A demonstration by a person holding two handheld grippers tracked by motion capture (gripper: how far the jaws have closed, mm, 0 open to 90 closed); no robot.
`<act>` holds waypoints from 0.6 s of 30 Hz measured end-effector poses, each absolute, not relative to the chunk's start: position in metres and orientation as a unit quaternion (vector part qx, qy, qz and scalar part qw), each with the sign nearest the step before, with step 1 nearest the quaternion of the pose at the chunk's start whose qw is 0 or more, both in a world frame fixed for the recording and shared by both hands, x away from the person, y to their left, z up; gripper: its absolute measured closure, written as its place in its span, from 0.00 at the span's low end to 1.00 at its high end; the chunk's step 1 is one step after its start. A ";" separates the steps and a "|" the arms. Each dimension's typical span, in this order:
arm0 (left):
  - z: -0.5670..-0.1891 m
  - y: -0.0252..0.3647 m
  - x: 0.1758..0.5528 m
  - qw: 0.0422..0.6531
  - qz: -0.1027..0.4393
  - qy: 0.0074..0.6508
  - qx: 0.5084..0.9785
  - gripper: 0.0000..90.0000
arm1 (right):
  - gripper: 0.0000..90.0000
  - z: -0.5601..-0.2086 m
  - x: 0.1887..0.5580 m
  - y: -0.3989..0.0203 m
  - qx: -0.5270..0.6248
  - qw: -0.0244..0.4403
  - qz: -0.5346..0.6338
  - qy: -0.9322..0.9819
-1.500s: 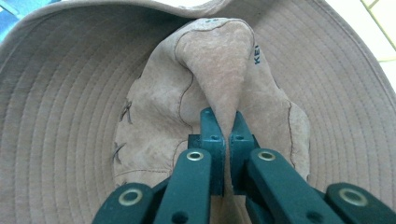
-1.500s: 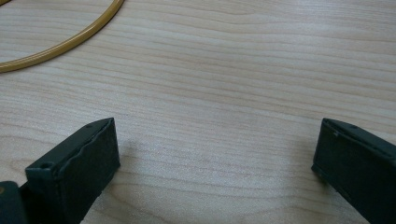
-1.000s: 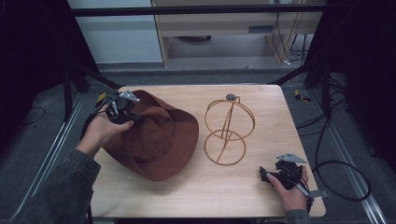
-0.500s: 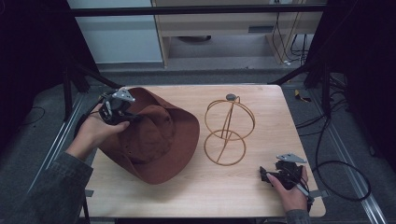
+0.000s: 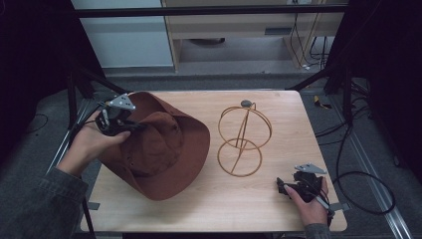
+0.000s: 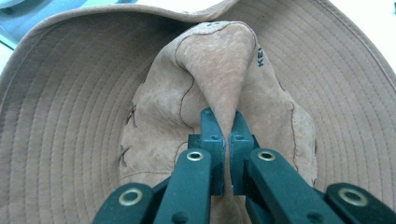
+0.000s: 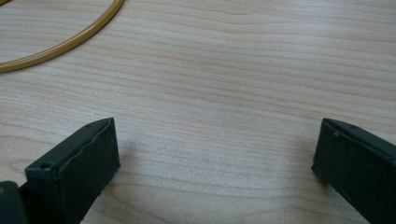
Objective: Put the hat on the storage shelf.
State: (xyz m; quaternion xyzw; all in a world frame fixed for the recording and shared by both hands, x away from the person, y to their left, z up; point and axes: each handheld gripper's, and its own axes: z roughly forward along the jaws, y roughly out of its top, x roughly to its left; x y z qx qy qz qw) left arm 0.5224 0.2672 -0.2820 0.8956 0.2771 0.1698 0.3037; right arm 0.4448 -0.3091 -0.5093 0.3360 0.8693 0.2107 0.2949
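Brown hat was pinched by its crown in the left fingers, lifting off the table's left edge; right fingers sat wide open, empty. Next, probably over to the wire stand.

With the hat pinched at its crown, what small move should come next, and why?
Probably keep lifting the brown hat and carry it toward the gold wire stand. The left hand-held gripper is shut on a fold of the crown, the stand is bare, and the right hand-held gripper rests open on the table.
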 end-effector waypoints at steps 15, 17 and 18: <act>-0.245 0.282 0.508 0.332 0.188 0.267 0.885 0.98 | 0.01 -0.509 0.445 -0.309 0.337 0.294 0.211 0.869; -0.240 0.283 0.505 0.333 0.191 0.262 0.886 0.98 | 0.01 -0.509 0.445 -0.309 0.337 0.294 0.211 0.869; -0.237 0.283 0.504 0.333 0.192 0.259 0.886 0.98 | 0.01 -0.509 0.445 -0.309 0.337 0.294 0.211 0.869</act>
